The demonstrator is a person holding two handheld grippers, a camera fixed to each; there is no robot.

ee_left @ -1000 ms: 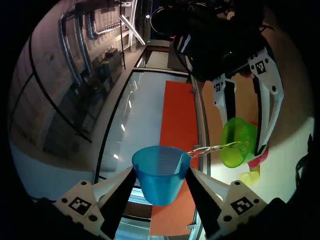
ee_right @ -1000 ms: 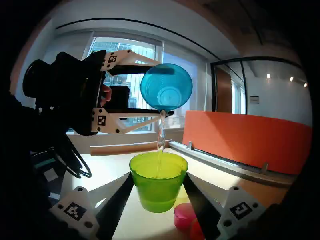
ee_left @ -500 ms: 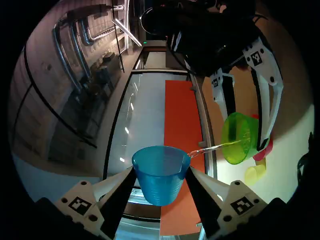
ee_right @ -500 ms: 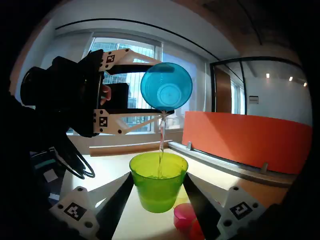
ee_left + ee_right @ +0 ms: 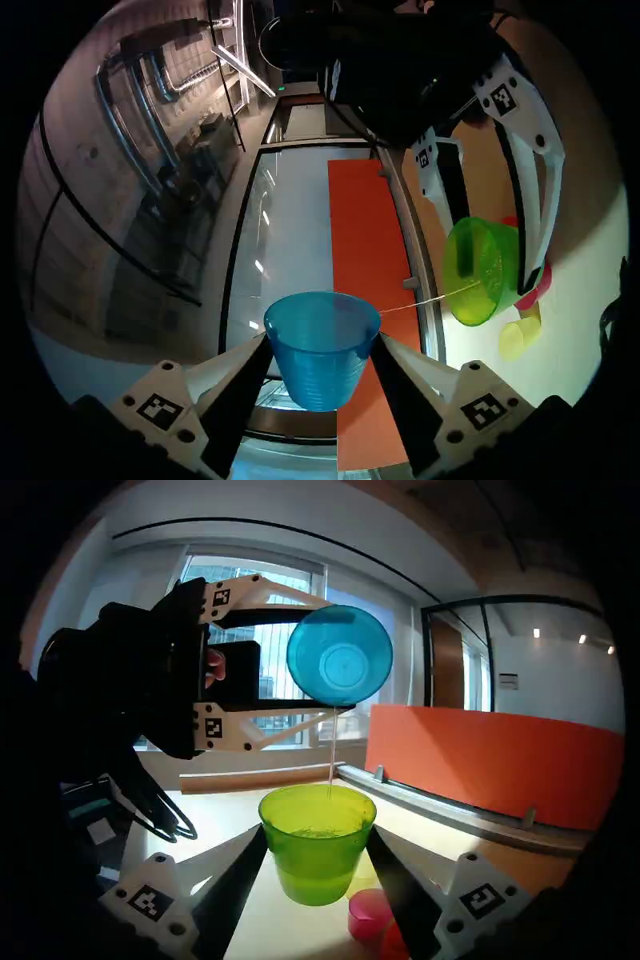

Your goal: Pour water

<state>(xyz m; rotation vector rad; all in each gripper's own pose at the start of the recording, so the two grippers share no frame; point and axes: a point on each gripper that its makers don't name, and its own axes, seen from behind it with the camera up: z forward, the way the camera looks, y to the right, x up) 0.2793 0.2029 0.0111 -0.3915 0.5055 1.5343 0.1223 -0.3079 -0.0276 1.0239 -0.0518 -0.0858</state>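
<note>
Left gripper is clamped on a tilted blue cup, water being trickled into the green cup clamped by the right gripper.

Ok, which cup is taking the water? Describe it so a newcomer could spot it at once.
Find the long orange panel along the pale table. Before it, the right gripper holds a translucent green cup upright, partly full. Unlike the blue cup tipped above and the small pink cup below, a thin stream falls into it.
</note>
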